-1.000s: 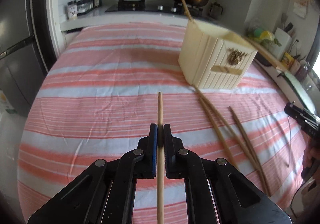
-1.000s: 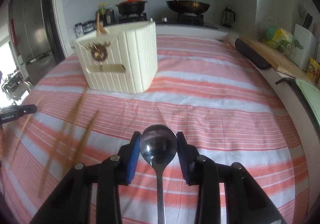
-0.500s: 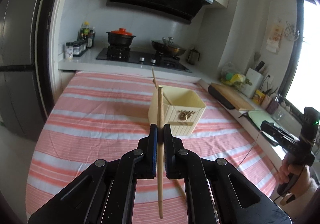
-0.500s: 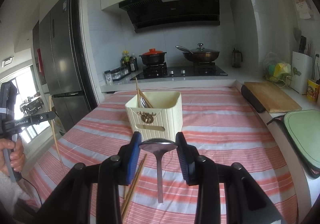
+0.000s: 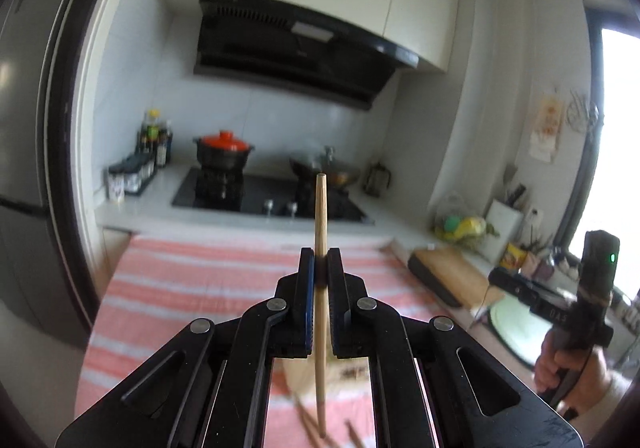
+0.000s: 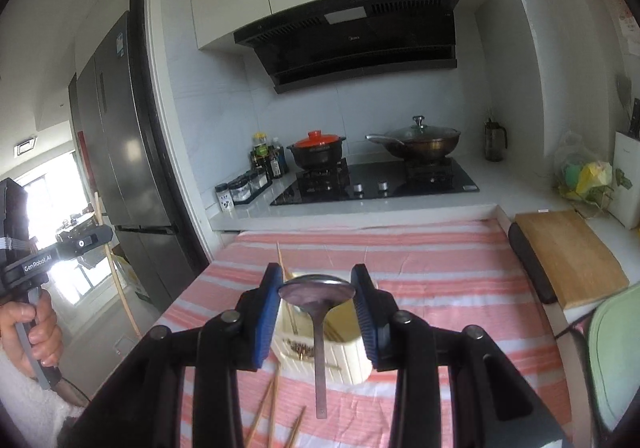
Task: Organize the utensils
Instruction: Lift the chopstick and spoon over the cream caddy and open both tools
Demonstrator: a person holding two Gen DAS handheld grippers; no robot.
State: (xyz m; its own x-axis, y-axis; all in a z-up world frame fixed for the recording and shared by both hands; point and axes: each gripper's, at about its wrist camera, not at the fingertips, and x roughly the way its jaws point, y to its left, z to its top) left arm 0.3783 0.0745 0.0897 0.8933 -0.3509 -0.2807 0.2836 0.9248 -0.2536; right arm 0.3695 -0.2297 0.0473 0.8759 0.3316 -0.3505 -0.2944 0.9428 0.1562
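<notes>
A pink-and-white striped tablecloth (image 6: 440,268), cream ribbed utensil holder (image 6: 344,362), pale wooden chopstick (image 5: 321,288) and silver spoon (image 6: 318,294).

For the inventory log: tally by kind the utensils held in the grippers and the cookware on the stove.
Chopstick: 1, in the left gripper
Spoon: 1, in the right gripper
Pot with red lid: 1, on the stove
Lidded wok: 1, on the stove
Total: 4
</notes>
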